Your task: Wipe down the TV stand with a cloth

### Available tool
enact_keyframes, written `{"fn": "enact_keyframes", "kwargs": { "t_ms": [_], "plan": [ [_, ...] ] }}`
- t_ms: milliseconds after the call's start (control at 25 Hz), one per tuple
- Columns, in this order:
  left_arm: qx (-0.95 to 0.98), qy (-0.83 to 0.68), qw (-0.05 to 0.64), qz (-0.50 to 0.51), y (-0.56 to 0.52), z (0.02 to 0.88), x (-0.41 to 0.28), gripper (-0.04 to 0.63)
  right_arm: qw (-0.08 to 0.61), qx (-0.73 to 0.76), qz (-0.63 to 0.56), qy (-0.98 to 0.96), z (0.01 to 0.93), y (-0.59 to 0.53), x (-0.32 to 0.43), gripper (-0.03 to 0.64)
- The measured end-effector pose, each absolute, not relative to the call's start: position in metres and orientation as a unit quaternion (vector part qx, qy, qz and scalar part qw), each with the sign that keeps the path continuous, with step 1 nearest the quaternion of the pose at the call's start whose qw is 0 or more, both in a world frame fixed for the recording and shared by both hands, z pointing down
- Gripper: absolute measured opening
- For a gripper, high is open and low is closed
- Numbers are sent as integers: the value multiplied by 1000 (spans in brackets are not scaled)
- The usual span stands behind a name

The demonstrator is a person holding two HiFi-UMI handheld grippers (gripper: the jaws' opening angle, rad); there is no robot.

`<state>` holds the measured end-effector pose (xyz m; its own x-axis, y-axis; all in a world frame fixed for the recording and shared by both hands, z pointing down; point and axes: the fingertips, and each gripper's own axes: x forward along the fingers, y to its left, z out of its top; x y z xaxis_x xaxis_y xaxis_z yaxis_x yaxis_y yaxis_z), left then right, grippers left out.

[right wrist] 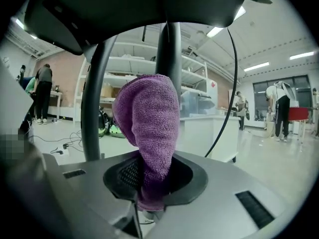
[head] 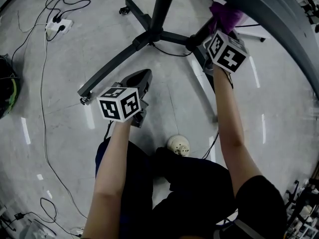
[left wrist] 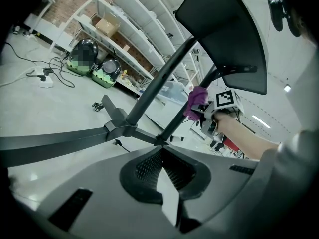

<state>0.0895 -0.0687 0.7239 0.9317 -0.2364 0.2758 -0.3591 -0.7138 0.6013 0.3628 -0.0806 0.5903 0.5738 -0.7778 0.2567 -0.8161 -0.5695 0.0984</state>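
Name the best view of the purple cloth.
Right gripper view: the purple cloth fills its centre, clamped in the right gripper. The head view shows a small bunch; the left gripper view, a distant tuft.

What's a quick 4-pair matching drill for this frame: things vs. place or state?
Things:
1. purple cloth
2. left gripper
3. power strip
4. caster

Place or state:
A. white, on the floor, cables plugged in
B. shut, nothing between its jaws
C. black, at the end of a TV stand leg
D. clamped in the right gripper, on the stand's slanted bar

Pairs: 1-D, 2-B, 3-A, 4-C
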Motion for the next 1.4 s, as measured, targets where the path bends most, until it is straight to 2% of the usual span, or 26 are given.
{"fn": "enact_keyframes", "kwargs": {
  "t_ms": [280,520,840,1080,1240,1400],
  "plan": [
    [920,-164,344,94,-70,727,87,6,125,862,178,-457,665,-84,350,89],
    [920,-165,344,94,-71,726,85,6,196,848,222,-440,734,-71,359,89],
    [917,-169,351,88,-74,727,80,7,248,801,299,-456,814,-56,354,90],
    [915,-170,355,86,-76,728,79,7,231,787,335,-464,832,-55,347,89],
    [918,-164,349,92,-74,730,83,6,226,794,317,-467,819,-58,348,89],
    [918,-156,353,89,-67,730,89,7,190,806,293,-477,794,-57,354,89]
  ]
}}
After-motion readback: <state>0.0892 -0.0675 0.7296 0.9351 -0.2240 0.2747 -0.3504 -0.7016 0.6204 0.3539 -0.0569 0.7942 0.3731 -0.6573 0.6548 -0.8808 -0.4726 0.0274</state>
